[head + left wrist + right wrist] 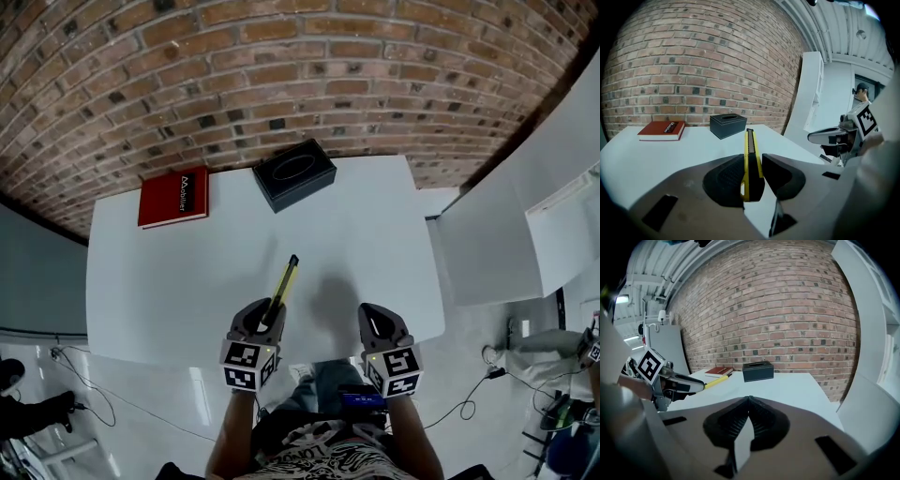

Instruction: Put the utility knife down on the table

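A yellow and black utility knife (285, 287) sticks forward over the white table (169, 272), its rear end clamped between the pads of my left gripper (267, 323). In the left gripper view the knife (751, 161) runs straight ahead out of the jaws, edge up, above the tabletop. My right gripper (375, 323) hovers at the table's near edge to the right, jaws pressed together with nothing in them. The right gripper view shows its pads (757, 416) touching, and the knife (716, 380) poking out of the left gripper (701, 386) at the left.
A red book (174, 197) lies at the table's far left. A black tissue box (294, 173) stands at the far middle by the brick wall. A white cabinet (511, 216) stands to the right. Cables trail on the floor (469, 403) below.
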A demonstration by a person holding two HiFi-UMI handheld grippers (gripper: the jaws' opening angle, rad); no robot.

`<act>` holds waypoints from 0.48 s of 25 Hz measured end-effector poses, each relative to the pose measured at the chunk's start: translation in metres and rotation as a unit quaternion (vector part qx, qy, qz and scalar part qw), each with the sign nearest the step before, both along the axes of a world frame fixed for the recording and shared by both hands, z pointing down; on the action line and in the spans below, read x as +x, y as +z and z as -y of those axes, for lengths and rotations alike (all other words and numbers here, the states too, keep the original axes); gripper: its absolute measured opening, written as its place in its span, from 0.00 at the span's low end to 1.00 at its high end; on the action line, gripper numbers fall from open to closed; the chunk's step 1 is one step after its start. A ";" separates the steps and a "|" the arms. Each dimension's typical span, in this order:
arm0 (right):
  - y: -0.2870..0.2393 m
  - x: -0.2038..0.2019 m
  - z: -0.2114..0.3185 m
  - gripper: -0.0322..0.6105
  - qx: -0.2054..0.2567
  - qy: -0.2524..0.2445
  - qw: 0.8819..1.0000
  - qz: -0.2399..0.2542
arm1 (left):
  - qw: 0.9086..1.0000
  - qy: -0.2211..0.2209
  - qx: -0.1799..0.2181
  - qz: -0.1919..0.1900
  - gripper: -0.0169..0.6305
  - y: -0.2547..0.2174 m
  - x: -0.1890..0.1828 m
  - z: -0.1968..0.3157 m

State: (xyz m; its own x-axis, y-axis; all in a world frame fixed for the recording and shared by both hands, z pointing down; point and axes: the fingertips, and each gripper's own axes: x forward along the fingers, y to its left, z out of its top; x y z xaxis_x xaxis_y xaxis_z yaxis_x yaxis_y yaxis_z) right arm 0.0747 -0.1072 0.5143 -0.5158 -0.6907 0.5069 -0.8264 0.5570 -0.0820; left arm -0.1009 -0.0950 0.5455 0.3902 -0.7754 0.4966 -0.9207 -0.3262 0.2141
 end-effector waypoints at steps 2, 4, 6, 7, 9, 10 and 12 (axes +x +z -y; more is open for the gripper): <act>0.006 0.002 0.001 0.05 -0.003 -0.005 1.000 -0.011 | 1.000 0.000 -0.006 0.001 0.22 0.007 0.001 0.001; 0.012 0.003 0.000 0.05 -0.004 -0.012 1.000 -0.028 | 1.000 0.002 -0.012 0.003 0.22 0.014 0.002 0.001; 0.019 0.004 0.000 0.05 -0.010 -0.016 0.999 -0.038 | 1.000 0.001 -0.019 0.005 0.22 0.020 0.002 0.001; 0.024 0.006 0.000 0.05 -0.013 -0.017 0.999 -0.040 | 1.000 0.001 -0.022 0.006 0.22 0.024 0.003 0.001; 0.030 0.006 -0.001 0.05 -0.017 -0.020 0.999 -0.048 | 1.000 0.001 -0.027 0.006 0.22 0.029 0.003 0.002; 0.032 0.006 -0.001 0.05 -0.018 -0.023 0.998 -0.053 | 1.000 0.001 -0.030 0.004 0.22 0.031 0.004 0.002; 0.037 0.004 0.000 0.05 -0.023 -0.027 0.998 -0.057 | 0.999 0.002 -0.035 0.003 0.22 0.036 0.004 0.002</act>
State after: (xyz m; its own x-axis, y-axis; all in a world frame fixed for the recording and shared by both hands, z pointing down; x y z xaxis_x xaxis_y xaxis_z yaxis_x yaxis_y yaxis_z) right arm 0.0789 -0.1073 0.5510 -0.4888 -0.6376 0.5954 -0.8007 0.5988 -0.0161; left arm -0.0964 -0.0975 0.5815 0.3897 -0.7376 0.5514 -0.9209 -0.3140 0.2308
